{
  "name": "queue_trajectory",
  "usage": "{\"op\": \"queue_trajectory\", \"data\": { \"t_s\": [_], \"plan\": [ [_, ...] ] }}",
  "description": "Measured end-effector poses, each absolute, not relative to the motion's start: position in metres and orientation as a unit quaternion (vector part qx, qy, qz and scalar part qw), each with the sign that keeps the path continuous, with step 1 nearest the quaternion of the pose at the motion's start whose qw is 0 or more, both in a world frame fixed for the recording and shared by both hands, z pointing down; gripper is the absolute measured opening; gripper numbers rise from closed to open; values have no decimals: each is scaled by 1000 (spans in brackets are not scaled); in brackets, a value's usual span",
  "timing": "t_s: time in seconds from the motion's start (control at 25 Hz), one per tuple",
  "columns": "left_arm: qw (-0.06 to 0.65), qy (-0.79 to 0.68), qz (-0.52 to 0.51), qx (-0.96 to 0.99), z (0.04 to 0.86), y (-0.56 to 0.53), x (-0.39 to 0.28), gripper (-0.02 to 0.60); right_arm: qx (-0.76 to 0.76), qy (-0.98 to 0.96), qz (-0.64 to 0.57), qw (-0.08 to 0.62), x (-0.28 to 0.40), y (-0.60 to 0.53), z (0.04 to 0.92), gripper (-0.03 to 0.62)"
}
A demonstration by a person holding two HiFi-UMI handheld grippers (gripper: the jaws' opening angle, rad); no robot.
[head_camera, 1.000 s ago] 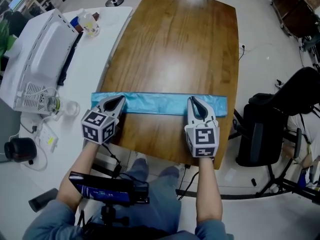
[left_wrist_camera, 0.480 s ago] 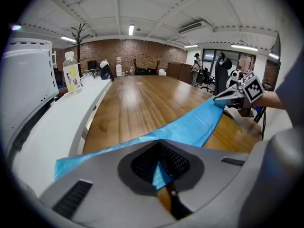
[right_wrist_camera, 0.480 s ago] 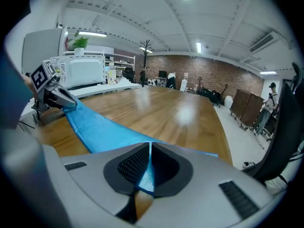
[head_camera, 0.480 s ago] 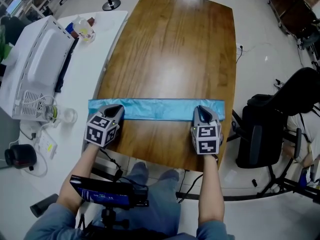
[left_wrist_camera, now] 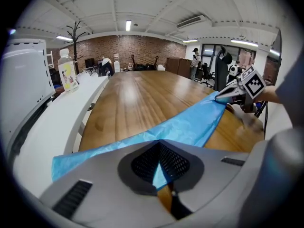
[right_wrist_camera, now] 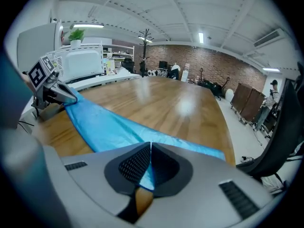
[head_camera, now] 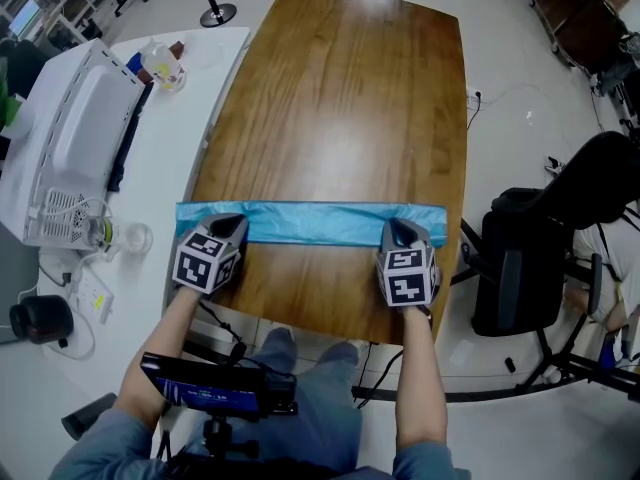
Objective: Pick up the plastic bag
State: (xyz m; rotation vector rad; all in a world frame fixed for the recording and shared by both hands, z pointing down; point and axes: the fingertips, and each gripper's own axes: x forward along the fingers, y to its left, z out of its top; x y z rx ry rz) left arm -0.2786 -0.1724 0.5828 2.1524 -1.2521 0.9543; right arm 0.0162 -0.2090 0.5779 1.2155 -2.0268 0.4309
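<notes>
Seen from above, a long blue plastic bag lies flattened in a strip across the near end of a brown wooden surface, just below the middle of the frame. The left gripper sits near the strip's left end and the right gripper near its right end, each with its jaws pressed together on the near edge of the film. In the left gripper view, blue plastic shows pinched between the closed jaws, low in the centre; the right gripper view shows the same. Both grasps look made, so the step in hand seems to be the lift. The next move likely calls for raising both ends together and evenly — an uneven pull could slip or stretch the thin film.
</notes>
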Motion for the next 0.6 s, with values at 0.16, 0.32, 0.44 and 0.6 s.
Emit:
{"op": "queue_trajectory", "data": {
  "t_s": [0.16,0.32,0.44,0.6],
  "plan": [
    [234,-452,346,788,583,-173,-275,0,482,-781,171,359,22,-199,578,8],
    [226,-447,345,794,582,-175,-268,0,491,-776,175,356,28,-190,577,8],
    [226,-442,346,796,582,-173,-264,0,496,-772,179,355,33,-181,577,8],
    [220,-434,350,800,583,-170,-260,0,506,-766,186,350,38,-168,577,8]
  ]
}}
